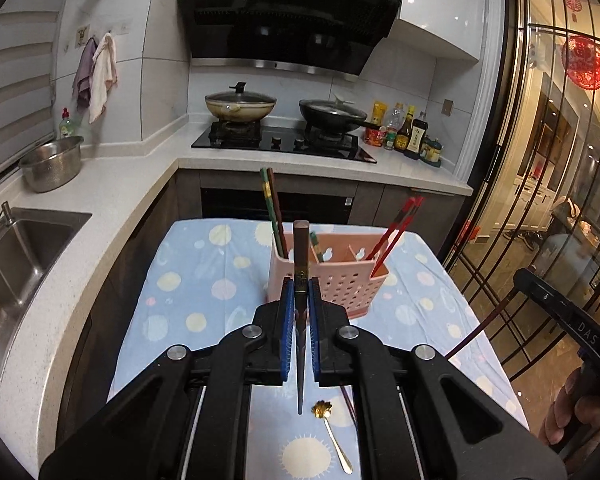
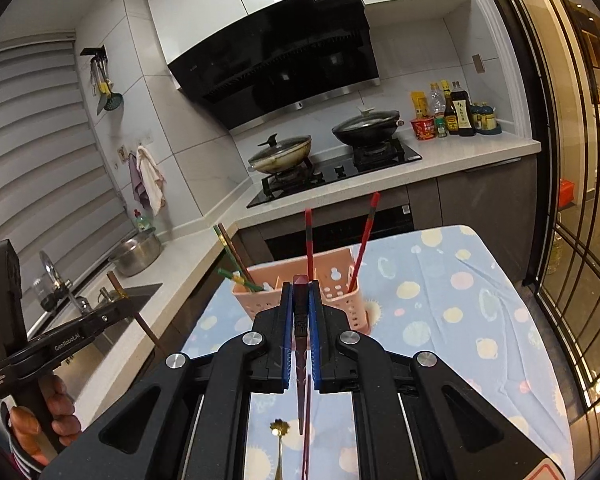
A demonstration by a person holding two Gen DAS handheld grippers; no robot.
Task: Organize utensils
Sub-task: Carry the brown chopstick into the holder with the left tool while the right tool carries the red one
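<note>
A pink plastic utensil holder (image 1: 332, 280), its walls punched with rows of holes, stands on a table under a pale blue cloth (image 1: 196, 280) printed with suns and dots. Dark brown-and-green chopsticks (image 1: 274, 216) lean in its left compartment and red ones (image 1: 396, 232) in its right.

The left gripper (image 1: 301, 300) is clenched on a dark brown chopstick (image 1: 301, 248), gripped near its squared top end between blue ribbed pads (image 1: 287, 312); the tapered tip hangs below the jaws, above the cloth. The right gripper (image 2: 300, 304) is clamped the same way on a dark red chopstick (image 2: 300, 284).

On the cloth beneath lie a small gold spoon (image 1: 332, 436) with a flower-shaped end and one more dark chopstick (image 1: 348, 404), mostly hidden by the gripper frame.

Behind the table runs a speckled white counter (image 1: 112, 192) with a steel sink (image 1: 24, 240), a steel bowl (image 1: 52, 164), a gas hob carrying two lidded pans (image 1: 240, 104), and sauce bottles (image 1: 412, 132). A hand shows only at each picture's edge, gripping the other tool's handle.
</note>
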